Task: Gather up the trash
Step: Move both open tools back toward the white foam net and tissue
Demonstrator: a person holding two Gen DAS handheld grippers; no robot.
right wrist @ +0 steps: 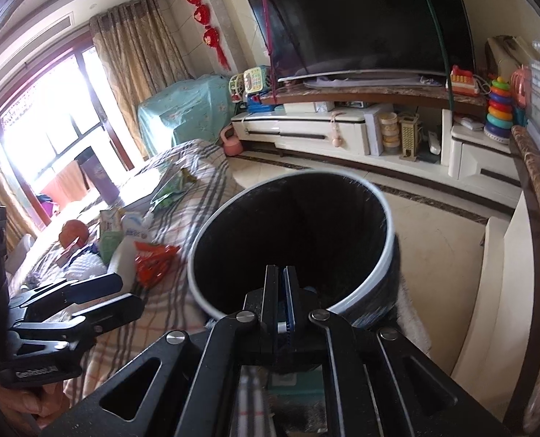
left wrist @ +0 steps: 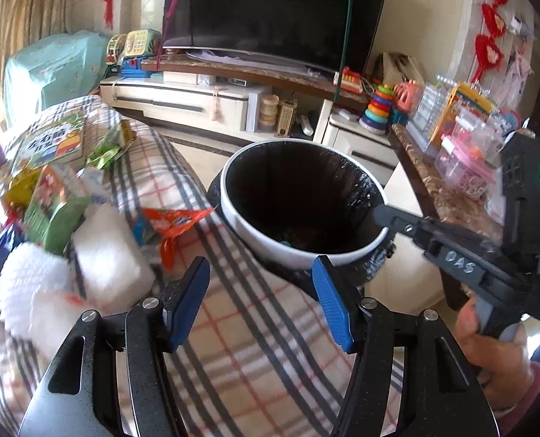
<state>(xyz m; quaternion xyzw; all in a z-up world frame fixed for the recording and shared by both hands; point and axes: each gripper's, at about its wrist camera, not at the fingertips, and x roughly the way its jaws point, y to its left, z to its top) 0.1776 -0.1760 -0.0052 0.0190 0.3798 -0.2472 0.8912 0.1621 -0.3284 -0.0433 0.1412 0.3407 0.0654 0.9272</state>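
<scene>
A white-rimmed trash bin [left wrist: 229, 204] with a black liner stands beside the plaid-covered table [left wrist: 255, 346]; it also shows in the right wrist view [right wrist: 386, 255]. Trash lies on the table: an orange wrapper [left wrist: 175, 220], white tissue wads [left wrist: 106, 255], green packets [left wrist: 56, 215]. My left gripper [left wrist: 260, 291] is open and empty above the cloth, near the bin. My right gripper [right wrist: 281, 291] is shut with nothing between its pads, at the bin's near rim; it shows in the left wrist view [left wrist: 379, 215] reaching over the rim. The orange wrapper [right wrist: 153, 256] shows left of the bin.
A TV [left wrist: 273, 11] on a low white cabinet [left wrist: 182, 102] stands behind. A marble-topped counter [left wrist: 448, 196] with boxes and toys runs along the right. A children's book [left wrist: 47, 142] and more packets lie at the table's far left. Tiled floor [right wrist: 441, 240] lies beyond the bin.
</scene>
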